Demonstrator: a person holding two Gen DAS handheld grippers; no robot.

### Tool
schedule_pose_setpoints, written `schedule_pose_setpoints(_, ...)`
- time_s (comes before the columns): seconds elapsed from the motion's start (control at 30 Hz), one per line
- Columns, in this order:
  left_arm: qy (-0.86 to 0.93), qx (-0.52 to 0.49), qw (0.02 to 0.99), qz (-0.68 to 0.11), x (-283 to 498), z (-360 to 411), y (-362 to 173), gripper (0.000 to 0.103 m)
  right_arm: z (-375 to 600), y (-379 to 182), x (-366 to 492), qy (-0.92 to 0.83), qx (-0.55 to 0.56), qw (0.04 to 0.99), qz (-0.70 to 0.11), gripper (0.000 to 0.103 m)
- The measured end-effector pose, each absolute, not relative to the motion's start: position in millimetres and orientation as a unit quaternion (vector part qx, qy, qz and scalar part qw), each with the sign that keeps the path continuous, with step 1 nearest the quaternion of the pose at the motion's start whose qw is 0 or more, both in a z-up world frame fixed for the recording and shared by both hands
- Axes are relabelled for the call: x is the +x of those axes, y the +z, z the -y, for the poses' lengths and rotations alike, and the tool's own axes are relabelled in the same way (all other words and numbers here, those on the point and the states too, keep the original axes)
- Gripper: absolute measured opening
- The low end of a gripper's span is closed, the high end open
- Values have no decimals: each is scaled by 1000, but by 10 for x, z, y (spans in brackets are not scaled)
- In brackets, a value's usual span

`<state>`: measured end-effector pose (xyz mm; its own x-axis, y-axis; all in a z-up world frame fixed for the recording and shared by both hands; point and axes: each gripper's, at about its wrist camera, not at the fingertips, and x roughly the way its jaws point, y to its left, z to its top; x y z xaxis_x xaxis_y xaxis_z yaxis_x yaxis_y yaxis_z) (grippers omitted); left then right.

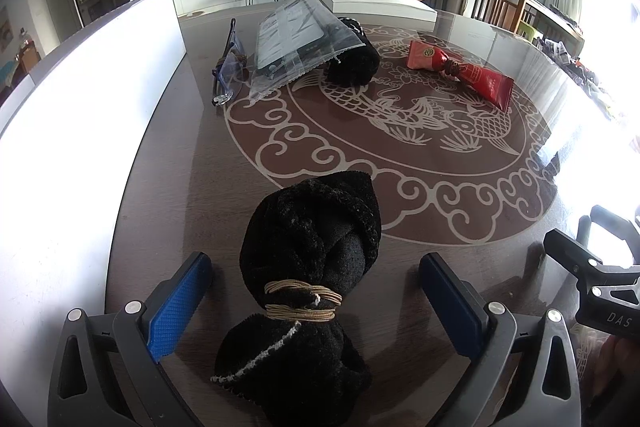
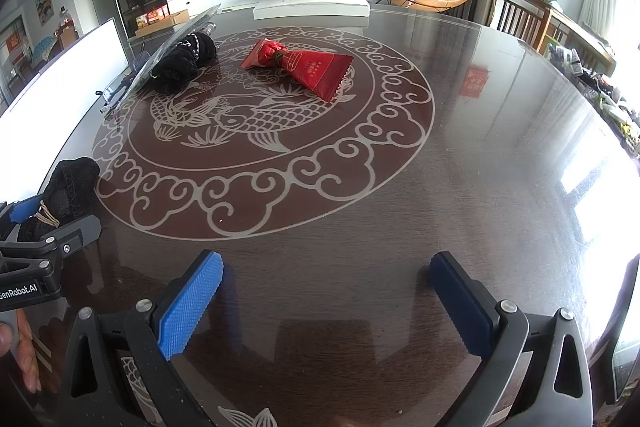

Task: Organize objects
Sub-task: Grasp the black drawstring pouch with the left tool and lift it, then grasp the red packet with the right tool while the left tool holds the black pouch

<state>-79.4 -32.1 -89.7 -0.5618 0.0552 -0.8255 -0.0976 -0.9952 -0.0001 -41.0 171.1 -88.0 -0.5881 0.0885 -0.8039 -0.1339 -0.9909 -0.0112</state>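
Left gripper (image 1: 316, 299) spread wide around black cloth bundle (image 1: 308, 259) tied with tan band (image 1: 300, 301), pads clear of it, near tabletop's (image 2: 460, 155) left edge. Right gripper (image 2: 326, 301) spread, holding nothing. Toward far edge: red packet (image 2: 304, 65), second black bundle (image 1: 354, 61), clear bag (image 1: 296, 35)

Left gripper (image 1: 316, 291) and right gripper (image 2: 326, 297) gape (fingers wide apart).
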Motion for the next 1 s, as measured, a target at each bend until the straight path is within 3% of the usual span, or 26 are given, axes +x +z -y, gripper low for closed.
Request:
schedule_pose_setpoints(0.53,883,-466,43,-23,-800,321,-902,103,-1712,-880,-409,891,-450,60,-25,103)
schedule_pose_setpoints(0.7,884,-466,43,-22,-802,321,-903,103,-1709,-793,-540,891,-452,18,-24,103)
schedule_pose_setpoints(0.87,884,-466,44,-23,-803,321,-905,103,-1636,-352,-1076,917,-395,-3,54,103)
schedule_pose_setpoints(1.0,884,-466,44,-23,-804,320,-905,103,-1595,-342,-1668,909,-406,-43,85,103)
